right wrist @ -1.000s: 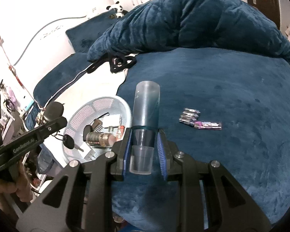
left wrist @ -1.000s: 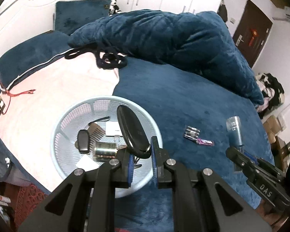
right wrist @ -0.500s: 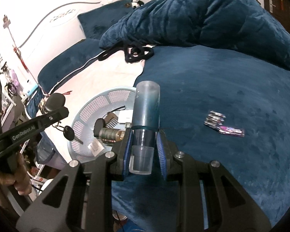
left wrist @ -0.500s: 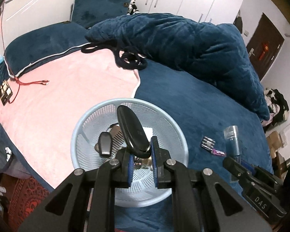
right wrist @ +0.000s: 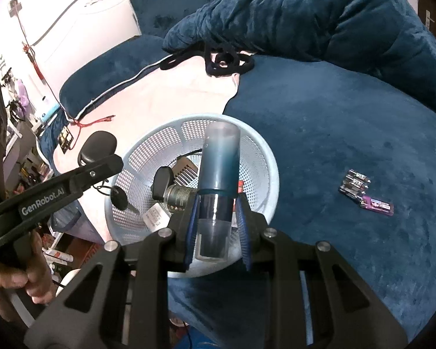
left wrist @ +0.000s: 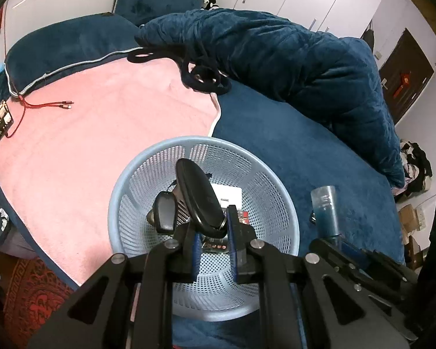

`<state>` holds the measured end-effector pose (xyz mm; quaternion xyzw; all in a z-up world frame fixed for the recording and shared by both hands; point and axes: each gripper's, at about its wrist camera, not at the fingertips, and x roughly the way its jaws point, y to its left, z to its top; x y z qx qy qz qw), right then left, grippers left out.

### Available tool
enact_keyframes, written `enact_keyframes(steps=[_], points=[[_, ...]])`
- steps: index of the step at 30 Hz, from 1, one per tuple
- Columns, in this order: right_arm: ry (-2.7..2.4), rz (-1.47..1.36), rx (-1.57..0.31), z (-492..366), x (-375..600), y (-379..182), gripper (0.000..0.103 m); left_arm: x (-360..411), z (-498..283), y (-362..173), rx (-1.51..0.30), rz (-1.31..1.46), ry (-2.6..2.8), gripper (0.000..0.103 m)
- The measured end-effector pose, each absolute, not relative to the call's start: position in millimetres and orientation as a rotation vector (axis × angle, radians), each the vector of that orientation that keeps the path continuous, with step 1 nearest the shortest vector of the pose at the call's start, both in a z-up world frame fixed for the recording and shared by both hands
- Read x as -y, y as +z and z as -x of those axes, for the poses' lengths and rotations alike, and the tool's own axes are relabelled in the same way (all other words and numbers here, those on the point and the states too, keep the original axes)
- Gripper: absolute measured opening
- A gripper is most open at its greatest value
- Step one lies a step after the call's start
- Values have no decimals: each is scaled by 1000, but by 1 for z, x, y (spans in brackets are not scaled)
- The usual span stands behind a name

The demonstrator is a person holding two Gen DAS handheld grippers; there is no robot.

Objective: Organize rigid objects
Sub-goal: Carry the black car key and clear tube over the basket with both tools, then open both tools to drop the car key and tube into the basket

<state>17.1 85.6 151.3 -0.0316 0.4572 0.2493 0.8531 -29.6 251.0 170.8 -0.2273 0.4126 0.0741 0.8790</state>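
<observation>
My left gripper (left wrist: 213,228) is shut on a black oval car key fob (left wrist: 199,196) and holds it above the light blue mesh basket (left wrist: 125,200). A key on a ring hangs below it in the right wrist view (right wrist: 119,199). My right gripper (right wrist: 218,218) is shut on a blue translucent tube (right wrist: 219,171) and holds it over the basket's near rim (right wrist: 271,174). The basket holds a black fob (left wrist: 165,212), a metal can (right wrist: 178,197), a comb (right wrist: 186,171) and a white box (left wrist: 228,195).
A pack of batteries (right wrist: 354,185) and a purple stick (right wrist: 378,204) lie on the blue bed cover to the right. A heaped blue quilt (left wrist: 290,58) and black cord (left wrist: 206,78) lie behind. A red cable (left wrist: 43,106) lies on the pink sheet.
Both grippers have moved toward the basket with their objects still held. The basket now sits directly under both grippers.
</observation>
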Motion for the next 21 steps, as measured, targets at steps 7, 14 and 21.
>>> enact_keyframes(steps=[7, 14, 21], points=[[515, 72, -983, -24, -92, 143, 26, -255, 21, 153, -893, 485, 154, 14], [509, 73, -1011, -31, -96, 131, 26, -254, 14, 140, -916, 499, 137, 14], [498, 70, -1028, -35, -97, 123, 26, -246, 7, 135, -934, 488, 123, 16]])
